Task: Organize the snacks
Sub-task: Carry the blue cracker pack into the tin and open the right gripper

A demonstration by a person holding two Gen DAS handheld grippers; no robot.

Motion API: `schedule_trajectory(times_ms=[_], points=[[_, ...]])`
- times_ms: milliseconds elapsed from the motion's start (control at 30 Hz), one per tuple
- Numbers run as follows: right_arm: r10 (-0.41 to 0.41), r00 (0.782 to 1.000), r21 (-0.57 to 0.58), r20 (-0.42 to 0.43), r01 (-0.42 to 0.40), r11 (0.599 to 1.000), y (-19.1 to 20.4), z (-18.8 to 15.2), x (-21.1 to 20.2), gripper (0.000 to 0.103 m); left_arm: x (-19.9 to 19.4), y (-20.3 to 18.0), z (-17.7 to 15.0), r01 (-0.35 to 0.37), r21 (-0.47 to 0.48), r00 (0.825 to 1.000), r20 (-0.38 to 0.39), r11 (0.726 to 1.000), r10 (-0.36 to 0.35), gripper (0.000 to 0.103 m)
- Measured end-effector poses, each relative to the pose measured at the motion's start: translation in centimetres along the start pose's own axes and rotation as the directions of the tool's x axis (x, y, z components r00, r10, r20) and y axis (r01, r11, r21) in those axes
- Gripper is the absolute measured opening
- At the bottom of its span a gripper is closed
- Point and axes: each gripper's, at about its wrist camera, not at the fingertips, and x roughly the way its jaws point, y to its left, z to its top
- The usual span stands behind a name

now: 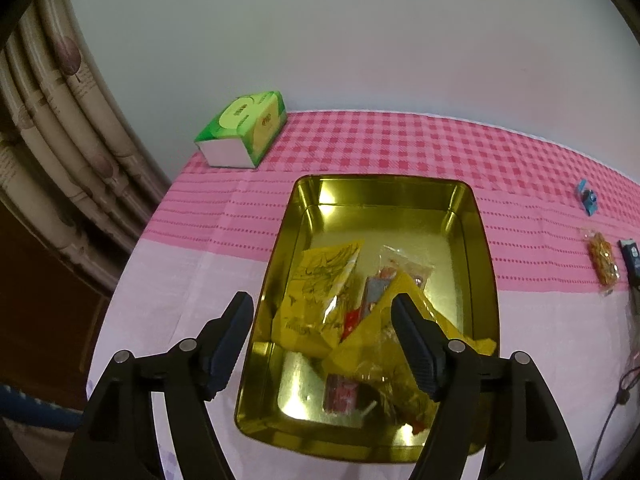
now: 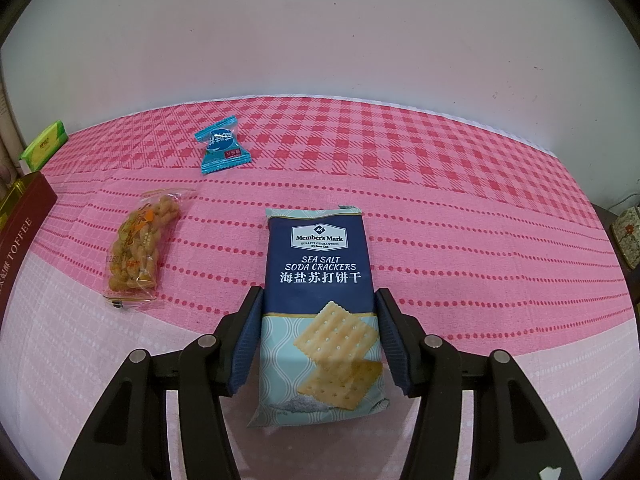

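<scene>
An open gold tin (image 1: 384,179) sits on the pink checked tablecloth and holds several snacks: a yellow packet (image 1: 320,276), a clear packet (image 1: 404,268) and a red sweet (image 1: 340,396). Over the tin's near half hangs my left gripper (image 1: 322,302), open, with nothing pressed between its pads. In the right wrist view, a navy sea salt soda cracker pack (image 2: 320,248) lies flat on the cloth. My right gripper (image 2: 319,295) is shut on it, one pad against each long side. A clear bag of fried twists (image 2: 138,240) and a blue wrapped sweet (image 2: 222,144) lie to the left of the pack.
A green tissue pack (image 1: 244,132) lies at the table's far left corner, with a curtain (image 1: 60,120) beyond the left edge. The tin's dark red side (image 2: 24,216) shows at the left of the right wrist view. A patterned box (image 2: 628,236) stands off the table's right edge. A thin cable (image 1: 624,392) hangs at the right.
</scene>
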Motion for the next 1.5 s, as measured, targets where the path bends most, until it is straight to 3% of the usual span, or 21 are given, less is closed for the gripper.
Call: schedule_trajectory(times_ms=[367, 500, 767, 1033, 1267, 1500], points=[[-0.002, 1.0, 0.013, 0.0, 0.002, 1.0, -0.2, 0.0, 0.0, 0.052, -2.2, 0.6, -2.4, -0.026, -0.004, 0.999, 0.027, 1.0, 0.026, 0.072], [-0.007, 1.0, 0.019, 0.0, 0.007, 1.0, -0.1, 0.0, 0.0, 0.047, -2.8, 1.2, -3.3, -0.037, -0.009, 0.999, 0.038, 0.999, 0.037, 0.073], [-0.051, 0.999, 0.036, -0.014, 0.051, 0.998, 0.5, -0.2, -0.4, 0.047, -3.4, 3.2, -5.0, -0.051, -0.054, 0.998, 0.042, 0.997, 0.053, 0.073], [-0.067, 0.998, 0.01, 0.017, 0.066, 0.998, 1.9, -0.2, -3.1, 0.047, -3.9, 4.8, -6.6, -0.067, -0.096, 0.996, 0.058, 0.993, 0.073, 0.076], [0.021, 0.998, -0.059, 0.067, -0.017, 0.998, 6.7, 0.8, -6.6, 0.047, -4.5, 5.7, -7.7, -0.088, -0.114, 0.993, 0.065, 0.99, 0.096, 0.077], [0.17, 0.982, -0.169, 0.087, -0.153, 0.974, 14.8, 1.7, -9.5, 0.047, -4.9, 6.5, -8.7, -0.093, -0.124, 0.993, 0.059, 0.988, 0.101, 0.077]])
